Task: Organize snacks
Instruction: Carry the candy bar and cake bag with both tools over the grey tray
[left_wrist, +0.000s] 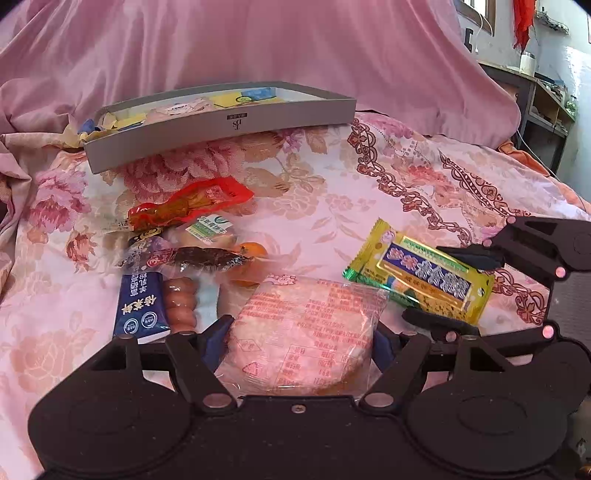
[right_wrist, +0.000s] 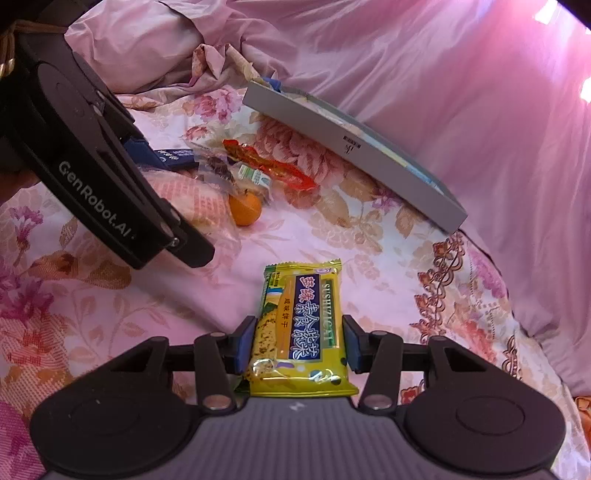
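My left gripper (left_wrist: 301, 332) is shut on a round cake in a clear printed packet (left_wrist: 306, 332), with a blue pad on each side of it. In the right wrist view my right gripper (right_wrist: 299, 343) is shut on a yellow biscuit packet (right_wrist: 303, 325) with a blue label. The left wrist view shows the same packet (left_wrist: 421, 280) at the right, held just above the floral bedspread. A long grey box (left_wrist: 221, 129) with several small packets inside lies further back on the bed.
A pile of loose snacks lies left of centre: a red packet (left_wrist: 192, 203), a dark blue packet (left_wrist: 142, 306), small sausages (left_wrist: 181, 302) and an orange (right_wrist: 244, 208). A pink quilt (left_wrist: 295, 44) is bunched behind the box. Shelves (left_wrist: 546, 110) stand far right.
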